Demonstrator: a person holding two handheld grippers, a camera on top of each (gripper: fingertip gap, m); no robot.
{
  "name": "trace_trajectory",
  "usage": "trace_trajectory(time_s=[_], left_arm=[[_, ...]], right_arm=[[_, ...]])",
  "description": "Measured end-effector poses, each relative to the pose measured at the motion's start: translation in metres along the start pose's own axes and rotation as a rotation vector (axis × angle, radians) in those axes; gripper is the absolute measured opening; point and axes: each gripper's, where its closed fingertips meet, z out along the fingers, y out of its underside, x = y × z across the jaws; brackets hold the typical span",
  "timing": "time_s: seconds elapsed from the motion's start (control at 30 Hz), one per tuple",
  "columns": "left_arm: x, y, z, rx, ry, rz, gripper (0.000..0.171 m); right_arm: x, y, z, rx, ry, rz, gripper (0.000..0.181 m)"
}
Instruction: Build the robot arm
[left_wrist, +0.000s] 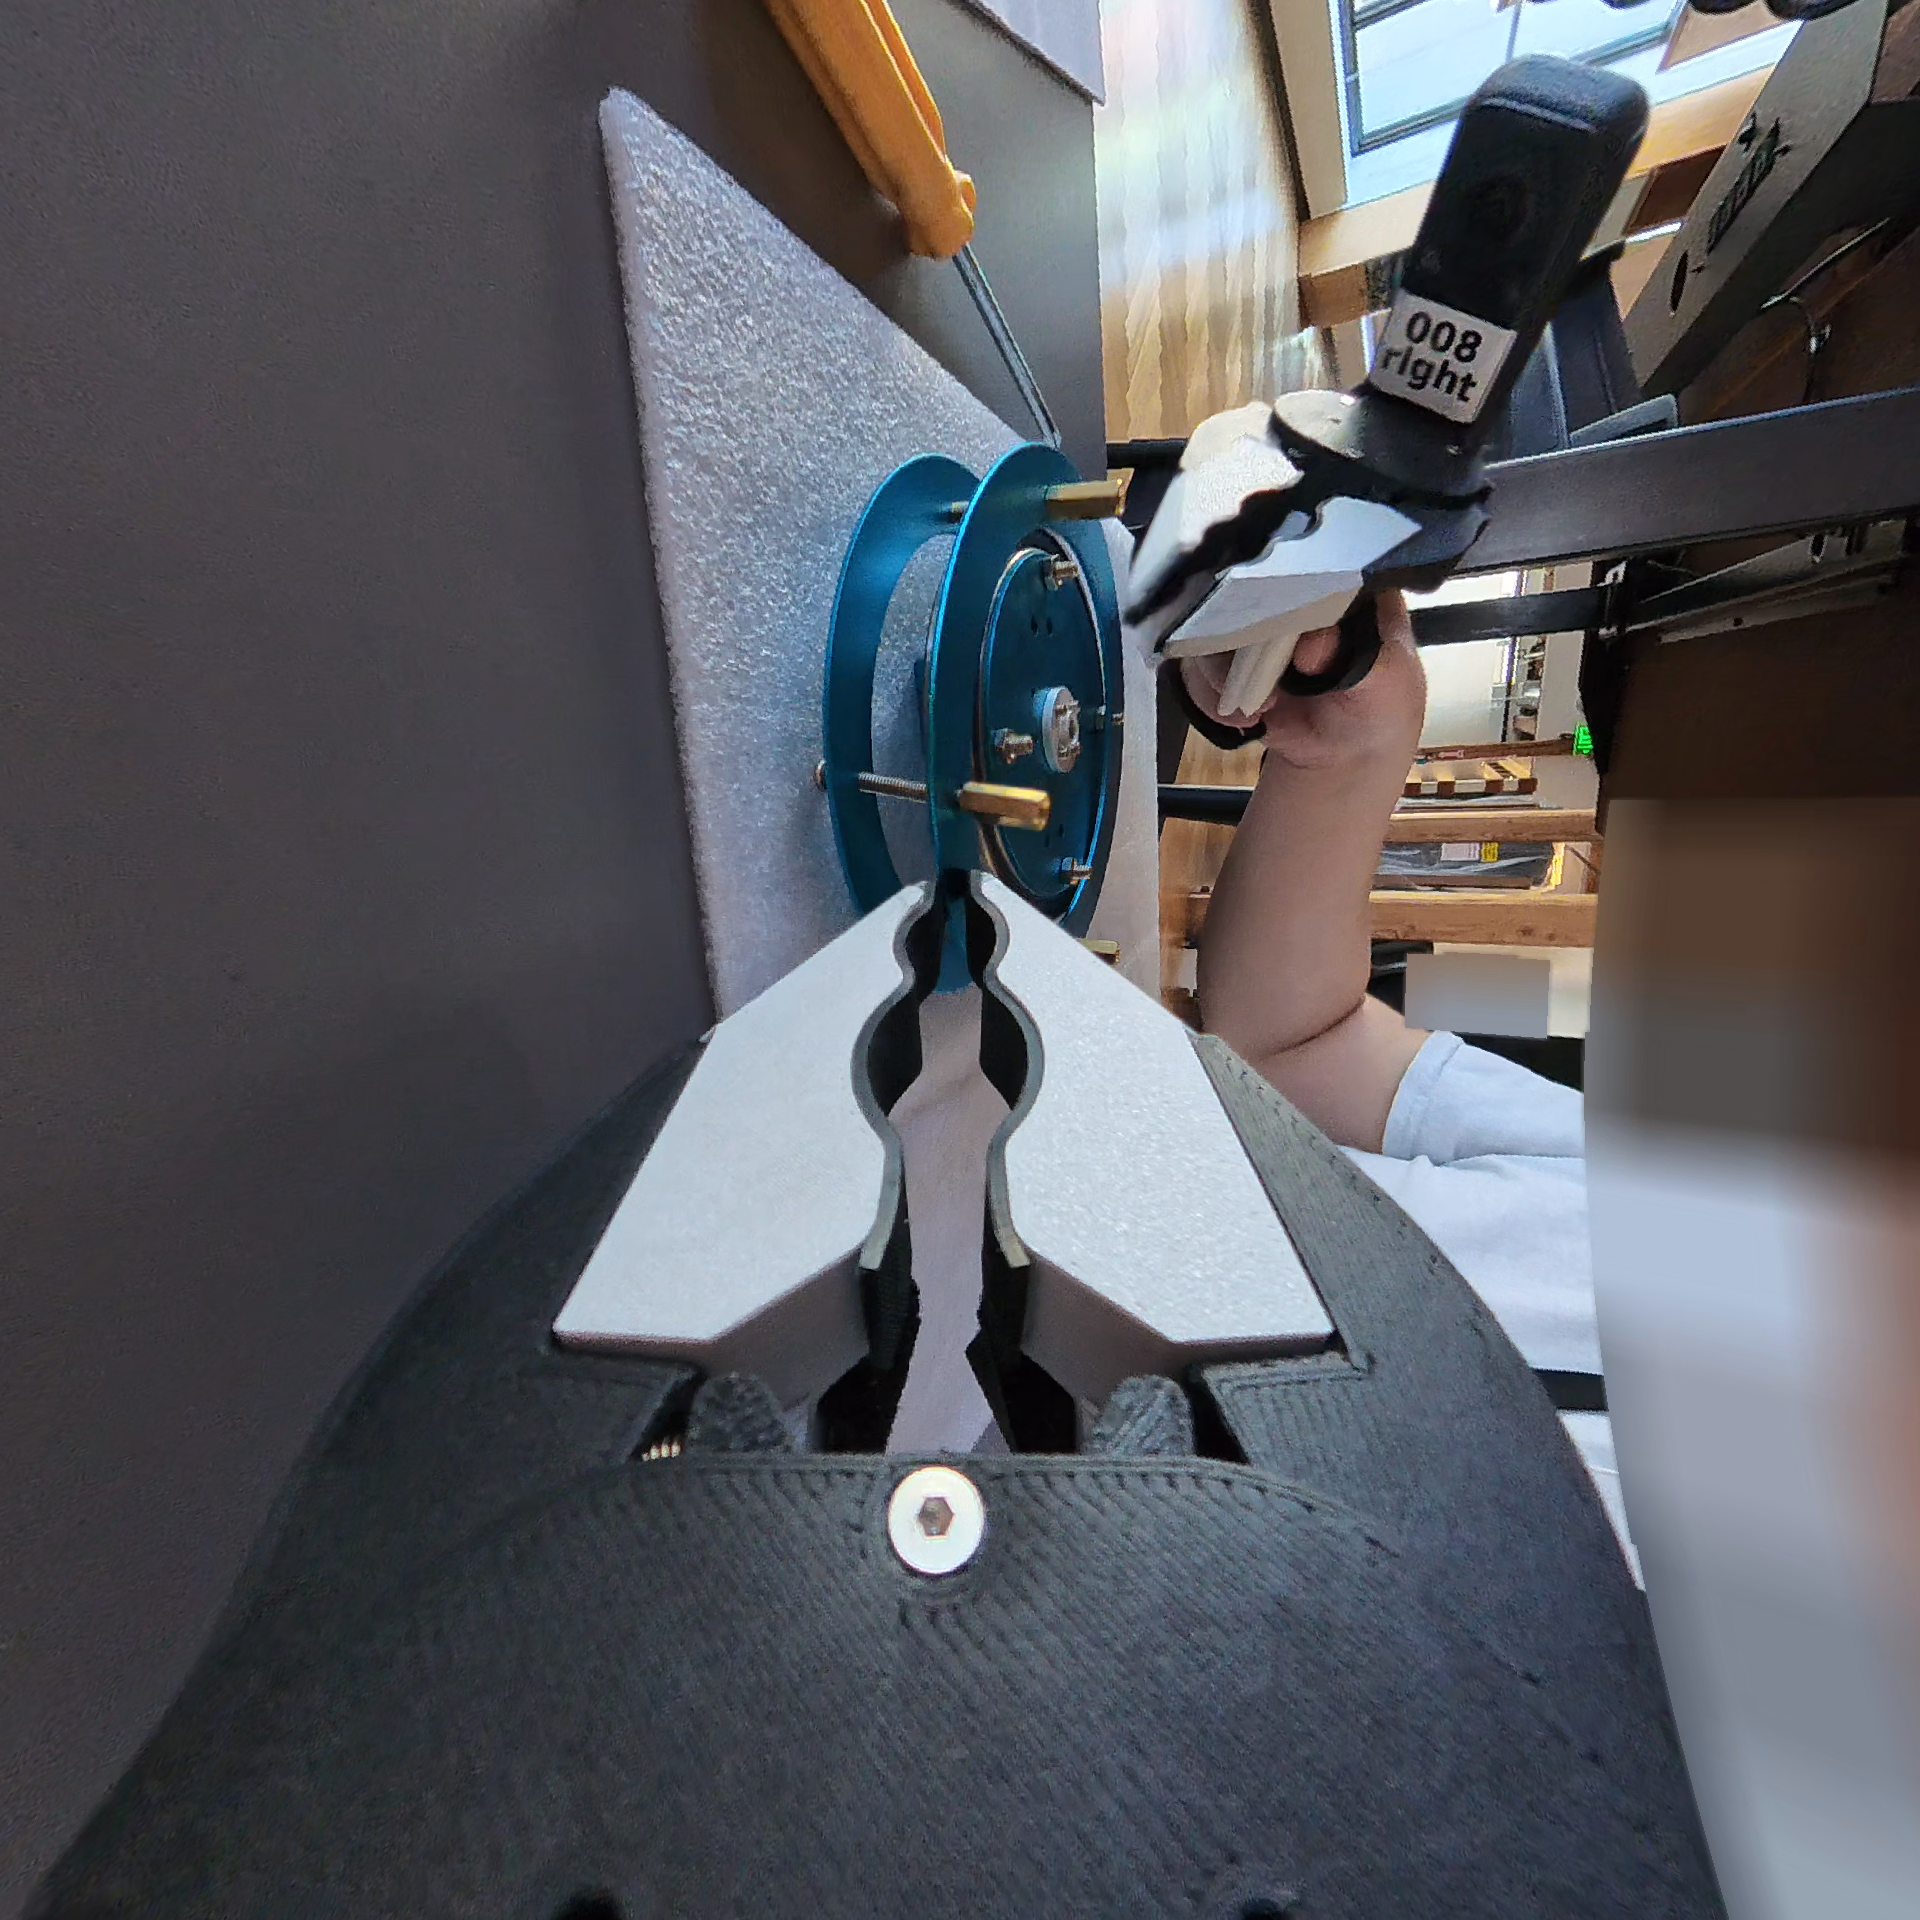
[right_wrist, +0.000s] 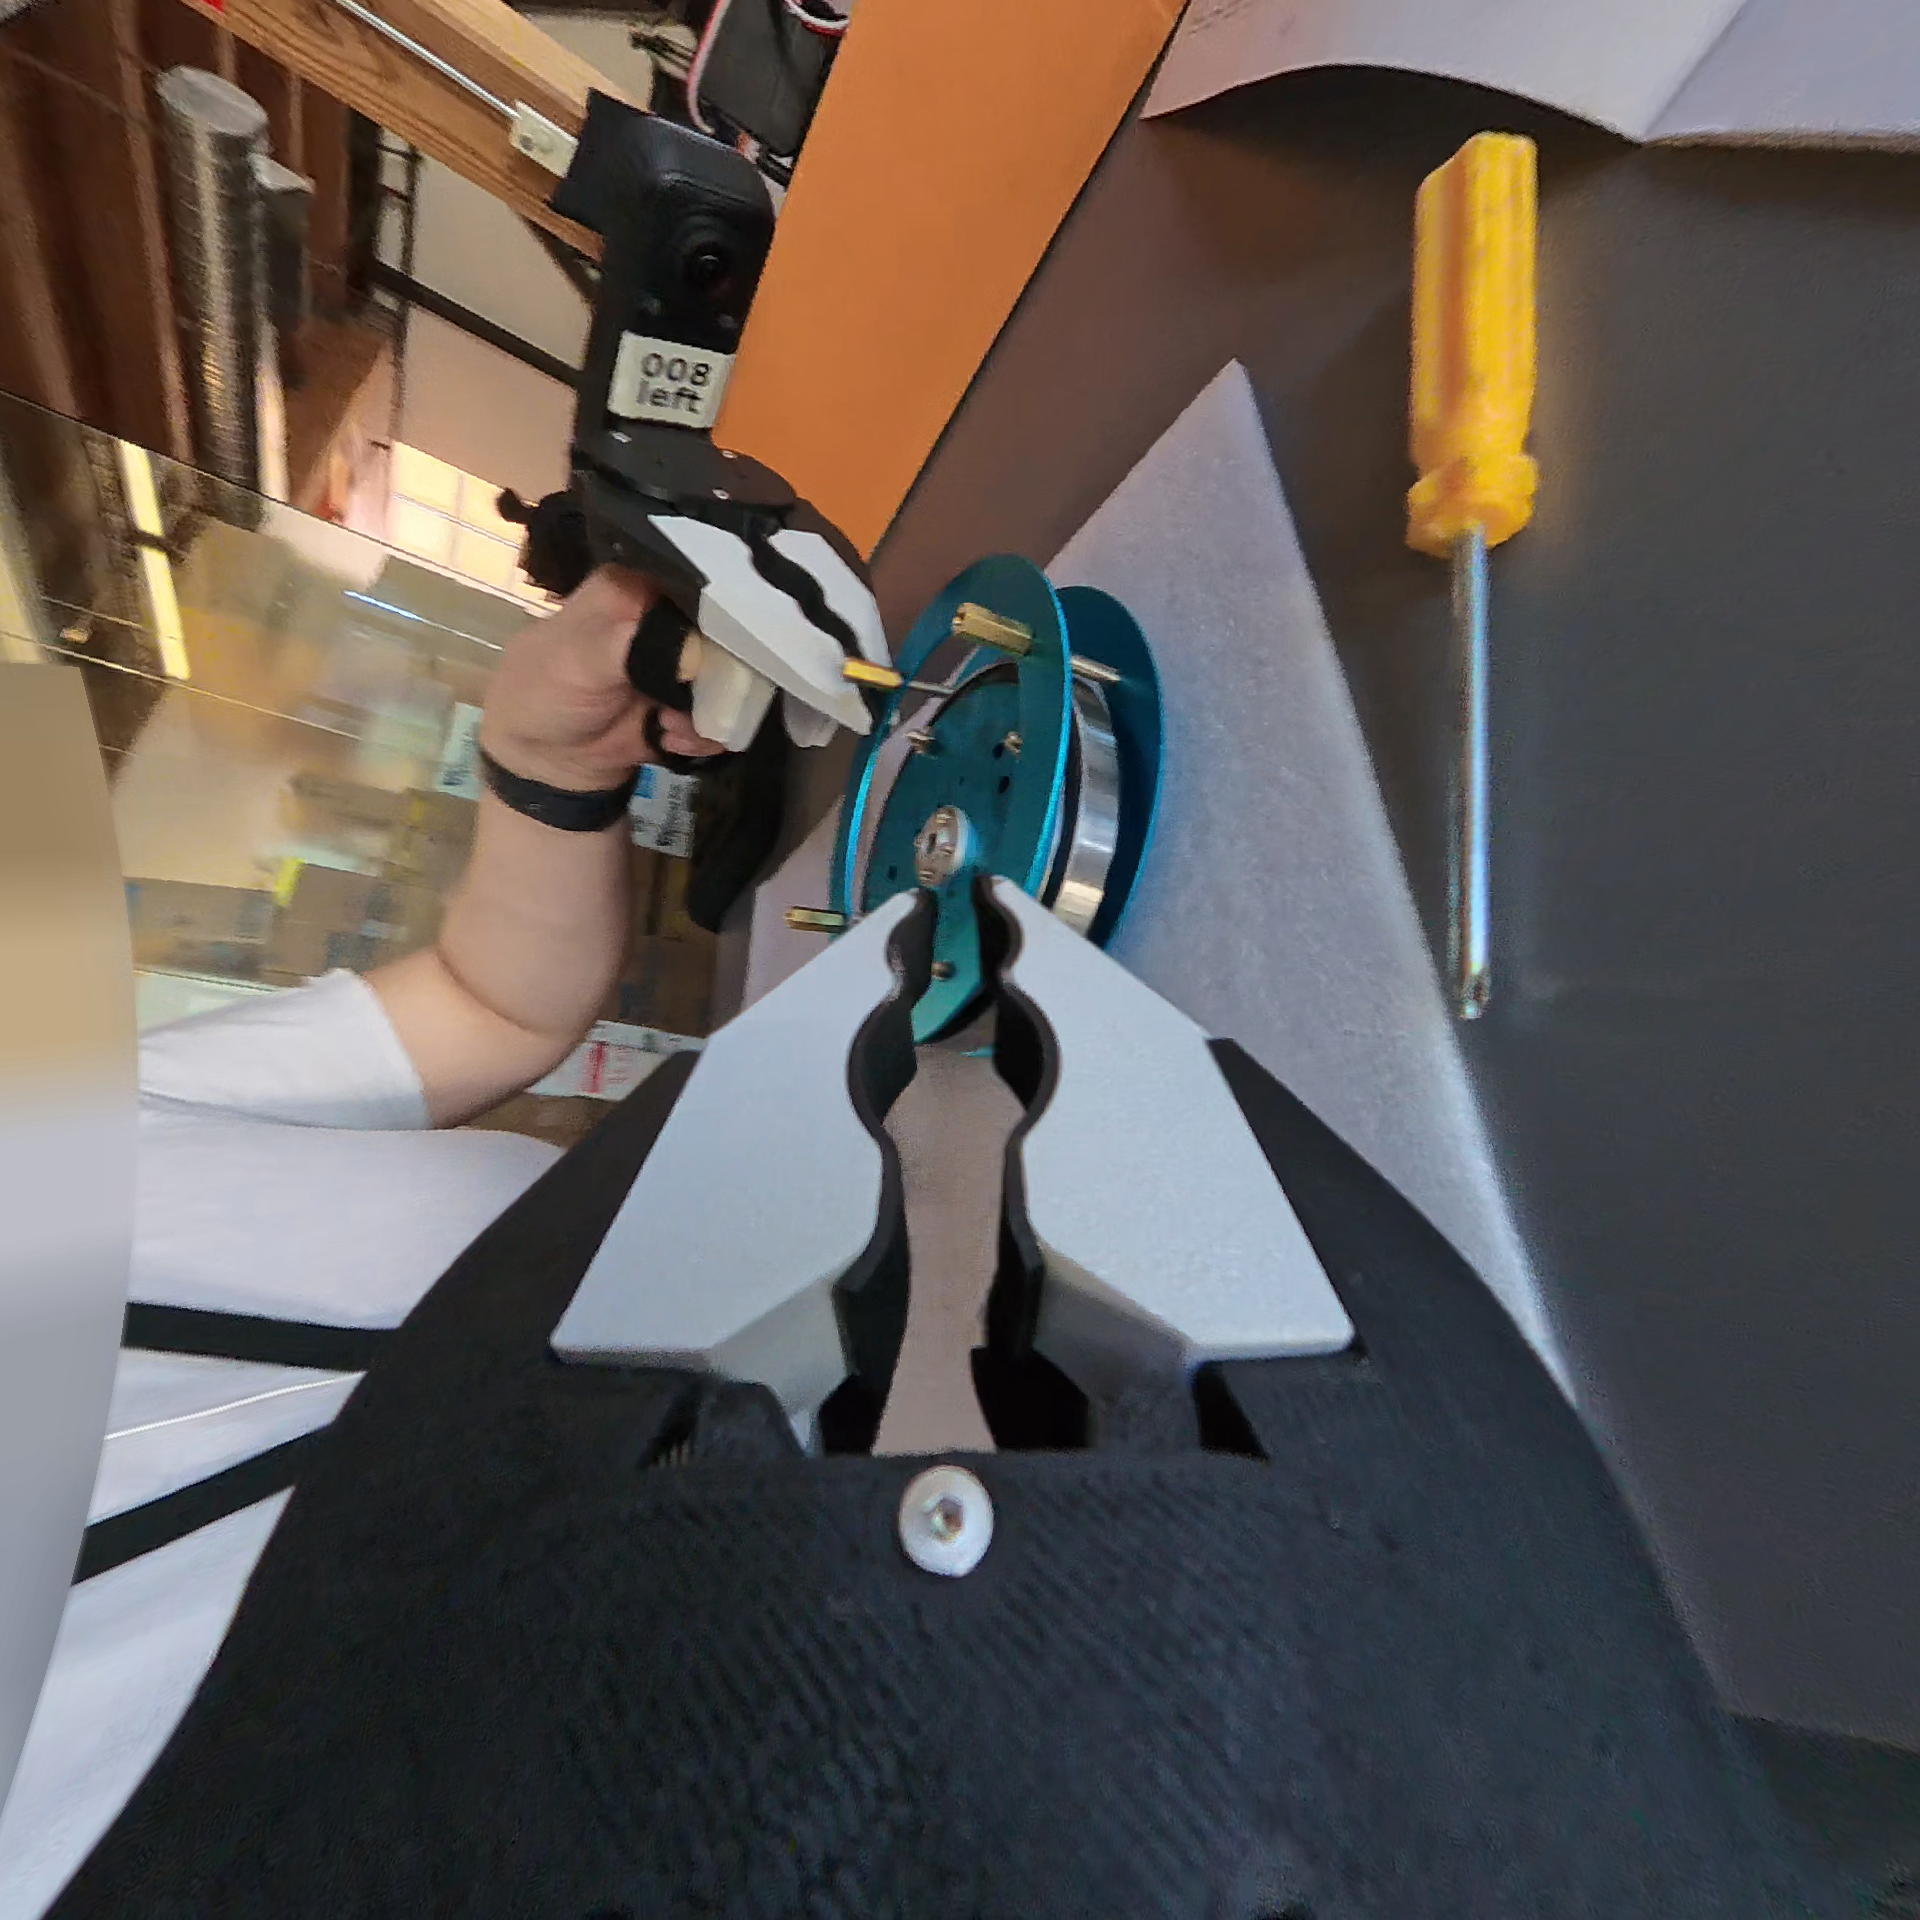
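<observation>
Left tongs (left_wrist: 951, 894): nearly closed, pinching the rim of the outer blue disc (left_wrist: 1023, 675). Right tongs (right_wrist: 951, 894): same narrow gap, nipping the opposite rim of that disc.

The blue disc assembly (right_wrist: 997, 790) stands on edge on a white foam sheet (right_wrist: 1278, 727), on the dark counter (right_wrist: 1714, 1039).

Risks, as I judge them: both grips are thin edge-pinches; uneven pull could slip a rim free or cock the plates against the threaded rods. The foam may slide.

Count: two blue discs, one silver hub ring, three or four brass standoffs (left_wrist: 1003, 802), one yellow-handled screwdriver (right_wrist: 1472, 343) lying well apart.
</observation>
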Motion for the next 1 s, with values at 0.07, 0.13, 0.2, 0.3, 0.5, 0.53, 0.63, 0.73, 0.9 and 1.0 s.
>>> trace_trajectory(time_s=[0.07, 0.13, 0.2, 0.3, 0.5, 0.53, 0.63, 0.73, 0.9, 1.0], left_arm=[[-0.001, 0.001, 0.000, -0.004, -0.003, 0.002, 0.002], [-0.001, 0.000, 0.001, -0.001, -0.007, 0.002, 0.002], [-0.003, 0.000, 0.001, -0.002, -0.017, 0.004, 0.003], [-0.007, 0.003, 0.003, -0.012, -0.036, 0.003, 0.004], [-0.009, 0.003, 0.004, -0.020, -0.041, -0.001, 0.004], [-0.009, 0.004, 0.004, -0.020, -0.042, 0.000, 0.004], [-0.008, 0.003, 0.005, -0.015, -0.040, 0.005, 0.003], [-0.007, 0.003, 0.005, -0.007, -0.033, 0.008, 0.003], [-0.002, 0.002, 0.003, 0.004, -0.005, 0.009, 0.003], [-0.001, 0.000, 0.003, 0.011, 0.000, 0.015, 0.002]], right_arm=[[0.004, 0.001, 0.000, -0.005, 0.038, -0.043, 0.006], [0.004, 0.001, 0.001, -0.003, 0.041, -0.043, 0.006], [0.004, -0.003, -0.001, 0.014, 0.050, -0.059, 0.008], [0.012, -0.007, -0.005, 0.033, 0.120, -0.101, 0.013], [0.009, -0.002, 0.002, 0.002, 0.084, -0.108, 0.016], [0.008, -0.003, 0.002, 0.009, 0.082, -0.121, 0.015], [0.011, -0.001, 0.001, 0.012, 0.098, -0.131, 0.011], [0.012, 0.000, 0.000, 0.017, 0.097, -0.121, 0.007], [0.010, -0.002, -0.002, 0.047, 0.050, -0.062, 0.005], [0.011, 0.001, -0.001, 0.044, 0.017, 0.006, 0.004]])
